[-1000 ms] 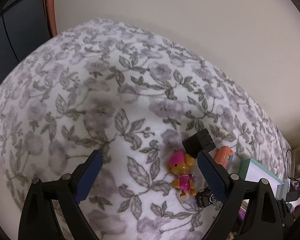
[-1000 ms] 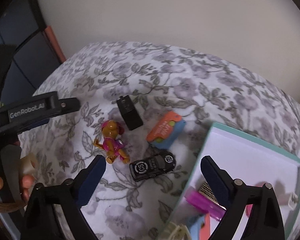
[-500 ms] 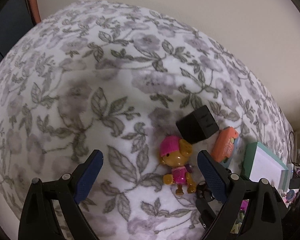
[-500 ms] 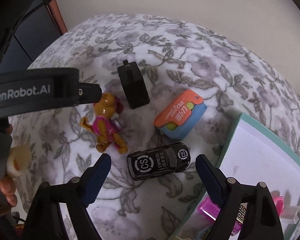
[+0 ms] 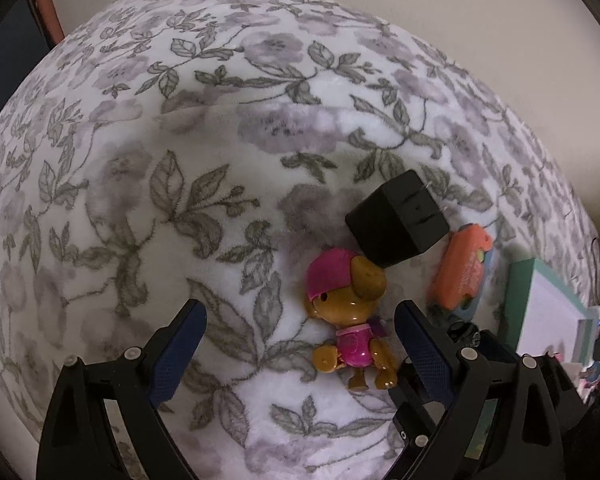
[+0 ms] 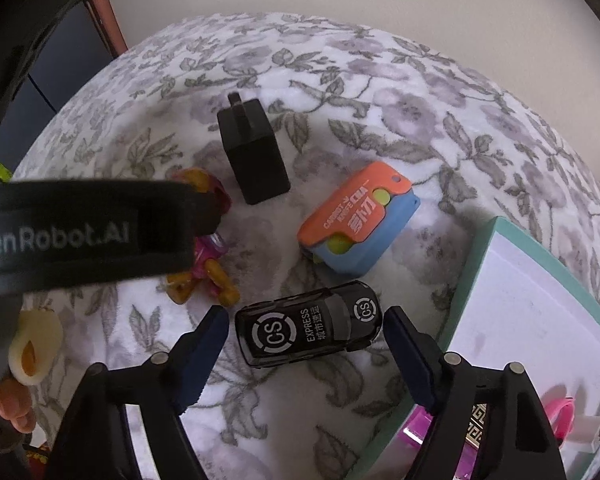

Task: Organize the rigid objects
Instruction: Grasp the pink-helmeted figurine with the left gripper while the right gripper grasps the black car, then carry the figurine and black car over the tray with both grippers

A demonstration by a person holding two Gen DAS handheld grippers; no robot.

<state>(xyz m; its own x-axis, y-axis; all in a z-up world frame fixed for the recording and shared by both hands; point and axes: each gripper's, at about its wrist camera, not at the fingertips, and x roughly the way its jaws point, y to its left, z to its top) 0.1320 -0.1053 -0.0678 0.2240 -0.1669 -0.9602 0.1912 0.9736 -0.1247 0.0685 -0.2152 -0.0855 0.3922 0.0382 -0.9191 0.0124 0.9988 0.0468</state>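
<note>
Our right gripper [image 6: 302, 340] closes around the black toy car [image 6: 309, 325] — not yet pinching — while our left gripper [image 5: 298, 344] straddles the puppy figure [image 5: 350, 316], jaws wide.

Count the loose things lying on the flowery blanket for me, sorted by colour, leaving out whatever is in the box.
Black: 2, the toy car and the plug adapter
Pink and brown: 1, the puppy figure
Orange and blue: 1, the little case
Total: 4
</note>
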